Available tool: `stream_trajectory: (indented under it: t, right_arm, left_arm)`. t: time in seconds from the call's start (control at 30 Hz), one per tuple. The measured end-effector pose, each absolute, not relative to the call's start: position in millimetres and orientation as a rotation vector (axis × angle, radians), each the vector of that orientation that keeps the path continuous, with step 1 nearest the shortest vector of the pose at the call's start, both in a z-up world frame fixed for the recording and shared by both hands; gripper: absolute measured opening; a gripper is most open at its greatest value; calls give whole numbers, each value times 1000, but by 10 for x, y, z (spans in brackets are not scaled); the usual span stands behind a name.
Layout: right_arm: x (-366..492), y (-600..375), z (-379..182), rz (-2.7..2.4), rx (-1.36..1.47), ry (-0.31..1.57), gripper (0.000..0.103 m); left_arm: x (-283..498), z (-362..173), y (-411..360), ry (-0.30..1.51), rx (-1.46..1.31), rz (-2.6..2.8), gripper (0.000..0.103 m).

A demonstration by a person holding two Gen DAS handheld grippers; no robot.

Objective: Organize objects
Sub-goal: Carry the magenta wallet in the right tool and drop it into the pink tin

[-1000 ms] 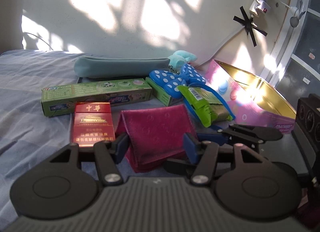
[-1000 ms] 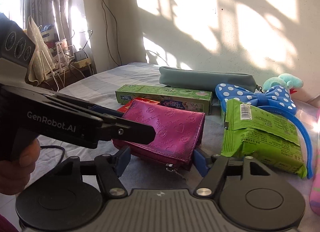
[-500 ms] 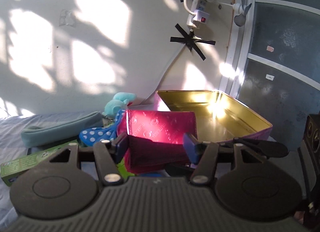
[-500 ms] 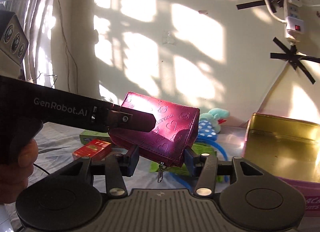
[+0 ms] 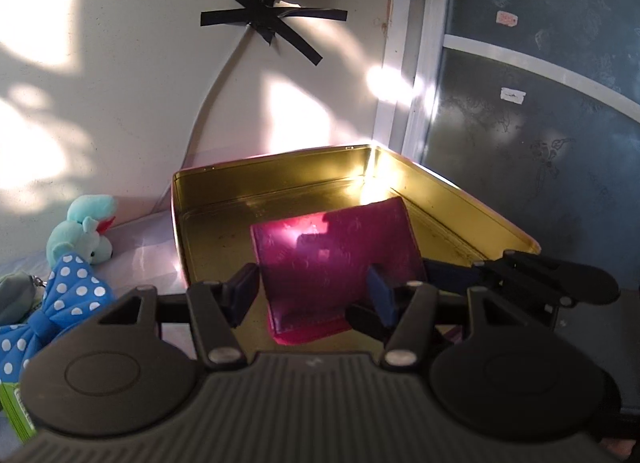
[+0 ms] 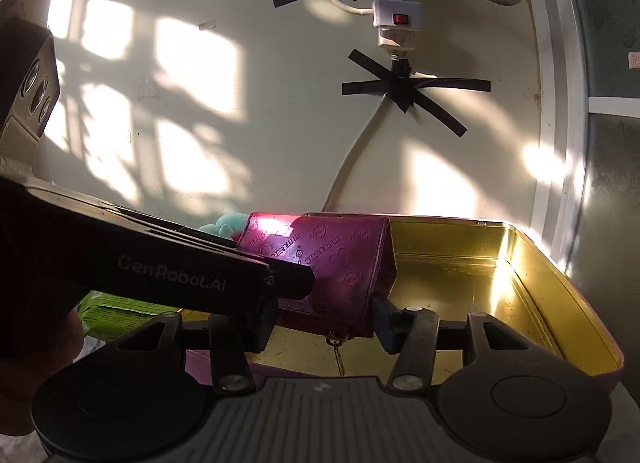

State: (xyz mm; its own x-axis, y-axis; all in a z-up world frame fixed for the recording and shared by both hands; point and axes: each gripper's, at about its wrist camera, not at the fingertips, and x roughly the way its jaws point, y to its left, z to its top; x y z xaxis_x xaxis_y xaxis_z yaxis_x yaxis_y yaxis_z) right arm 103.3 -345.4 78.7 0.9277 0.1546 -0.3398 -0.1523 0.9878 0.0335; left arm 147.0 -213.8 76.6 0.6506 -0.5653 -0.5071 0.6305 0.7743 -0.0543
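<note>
Both of my grippers have carried the magenta embossed leather wallet (image 5: 334, 263) off the bedspread, where it lay a second ago, to the gold-lined open metal tin (image 5: 280, 171).

From my left wrist camera, the left gripper (image 5: 314, 293) has its blue-padded fingers (image 5: 244, 291) spread either side of the wallet's near edge; I cannot tell whether they touch it. The wallet sits tilted, its far edge raised, inside the tin's near half. The right gripper (image 5: 452, 269) reaches in from the right, pinching the wallet's right side. Left of the tin lie a pale turquoise plush toy (image 5: 86, 231) and a blue white-dotted fabric bow (image 5: 60, 303). On the wall behind, black tape crosses (image 5: 272, 25) hold a cable.

From my right wrist camera, the right gripper (image 6: 320, 319) has its fingers (image 6: 384, 319) closed onto the wallet's (image 6: 332, 263) lower edge, its zip pull dangling below. The wallet hangs over the tin's (image 6: 540, 271) near left corner. The left gripper's black body (image 6: 160, 267) crosses from the left, its tip against the wallet. A green snack packet (image 6: 116, 309) shows beneath it.
</note>
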Motion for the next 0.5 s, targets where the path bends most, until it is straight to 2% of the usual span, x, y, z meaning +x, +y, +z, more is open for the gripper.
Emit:
stream_trajectory:
  t: [0.07,0.23,0.4,0.5]
  right_arm:
    - [1034,-3464,755,140,16,346,57]
    - [924,-3479,815,126,67,315,58]
    - [601,-3370,947,186,112,230,58]
    - [439,-3158,955,247,110,235,58]
  left_arm:
    - [1468,771,-2128,524,141,-655,62]
    - [1298,913,-1894,486,141,-627,63]
    - [979,1039,-1345,405,109,-574,70]
    - [867,976,-1012,435,109,-494,70]
